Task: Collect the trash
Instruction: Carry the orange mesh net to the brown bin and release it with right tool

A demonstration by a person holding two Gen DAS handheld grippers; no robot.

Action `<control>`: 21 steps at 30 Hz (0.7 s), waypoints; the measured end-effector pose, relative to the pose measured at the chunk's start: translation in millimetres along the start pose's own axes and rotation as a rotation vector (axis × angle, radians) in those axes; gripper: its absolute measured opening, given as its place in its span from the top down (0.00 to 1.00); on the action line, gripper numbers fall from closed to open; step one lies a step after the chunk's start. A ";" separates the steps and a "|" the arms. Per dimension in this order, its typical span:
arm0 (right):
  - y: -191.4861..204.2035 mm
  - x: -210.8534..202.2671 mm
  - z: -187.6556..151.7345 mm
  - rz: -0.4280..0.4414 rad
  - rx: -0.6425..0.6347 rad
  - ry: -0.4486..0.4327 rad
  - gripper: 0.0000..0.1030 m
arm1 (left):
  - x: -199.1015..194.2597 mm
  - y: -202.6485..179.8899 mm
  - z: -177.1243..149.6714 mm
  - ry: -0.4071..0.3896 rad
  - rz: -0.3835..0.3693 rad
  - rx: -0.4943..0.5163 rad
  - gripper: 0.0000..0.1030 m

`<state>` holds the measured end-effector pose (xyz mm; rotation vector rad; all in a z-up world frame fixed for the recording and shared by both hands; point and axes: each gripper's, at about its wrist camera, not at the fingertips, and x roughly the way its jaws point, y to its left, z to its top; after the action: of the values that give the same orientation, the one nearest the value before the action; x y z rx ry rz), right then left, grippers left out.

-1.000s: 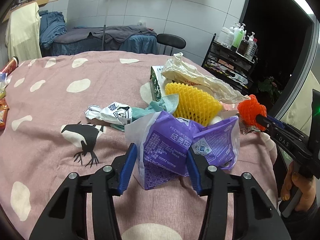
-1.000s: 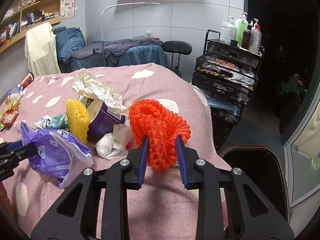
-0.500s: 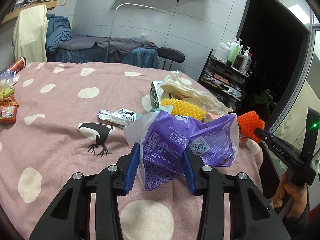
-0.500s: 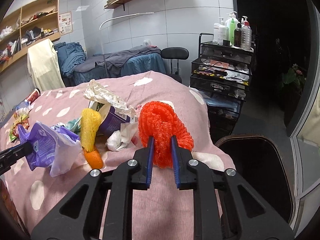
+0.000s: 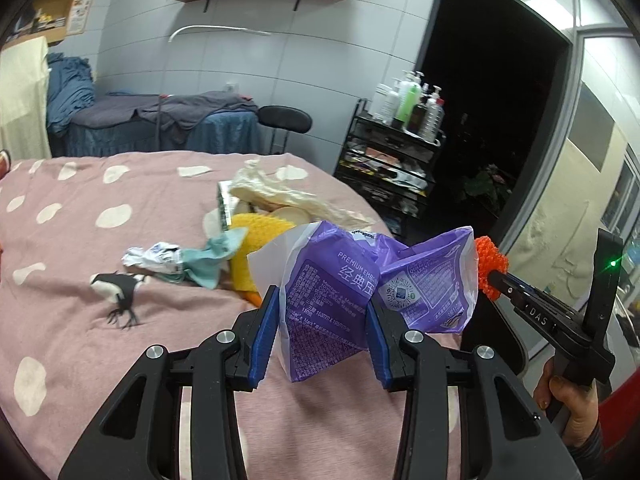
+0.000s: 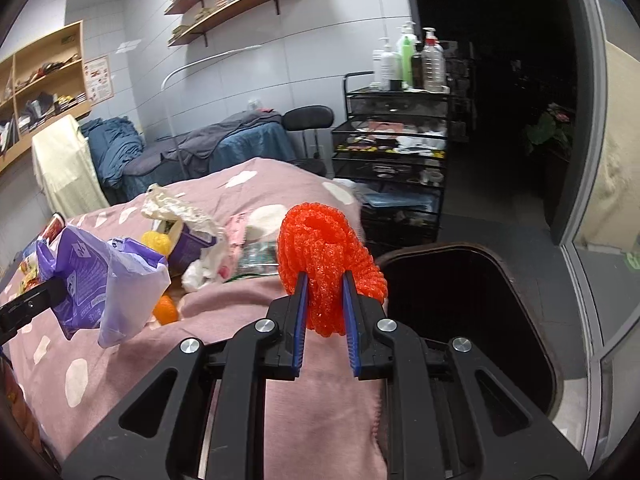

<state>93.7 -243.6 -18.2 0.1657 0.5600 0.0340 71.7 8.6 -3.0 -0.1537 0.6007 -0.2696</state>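
My left gripper [image 5: 322, 336] is shut on a purple plastic wrapper [image 5: 340, 300] and holds it above the pink spotted blanket [image 5: 72, 280]. The wrapper also shows at the left of the right wrist view [image 6: 92, 276]. My right gripper [image 6: 324, 312] is shut on an orange foam fruit net [image 6: 324, 256], held at the bed's edge beside a black trash bin [image 6: 460, 292]. More trash lies on the blanket: a yellow foam net [image 5: 256, 236], crumpled white paper [image 5: 280, 196], a teal scrap [image 5: 208, 256] and a crumpled label [image 5: 152, 256].
A black wire cart [image 6: 396, 152] with bottles stands beyond the bed. A black stool [image 5: 284, 120] and another bed with blue and grey covers [image 5: 152, 120] are at the back. An orange fruit [image 6: 165, 309] lies on the blanket.
Both grippers have risen and swung right with their loads. The right gripper now sits at the bed's edge with the black bin in view.
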 end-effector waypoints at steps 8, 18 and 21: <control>-52.5 -7.9 -6.4 -0.125 0.077 0.005 0.83 | 22.5 -41.5 5.1 0.027 -0.094 0.086 0.61; -111.8 32.3 -35.7 -0.216 0.207 0.148 0.82 | 48.8 -81.4 4.5 0.065 -0.155 0.164 0.61; -121.9 44.2 -48.9 -0.228 0.232 0.189 0.82 | 54.8 -90.6 3.4 0.077 -0.168 0.184 0.61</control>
<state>103.6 -353.2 -102.4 0.3258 0.7690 -0.2397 98.5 -93.7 -9.6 -0.0156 0.6370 -0.4935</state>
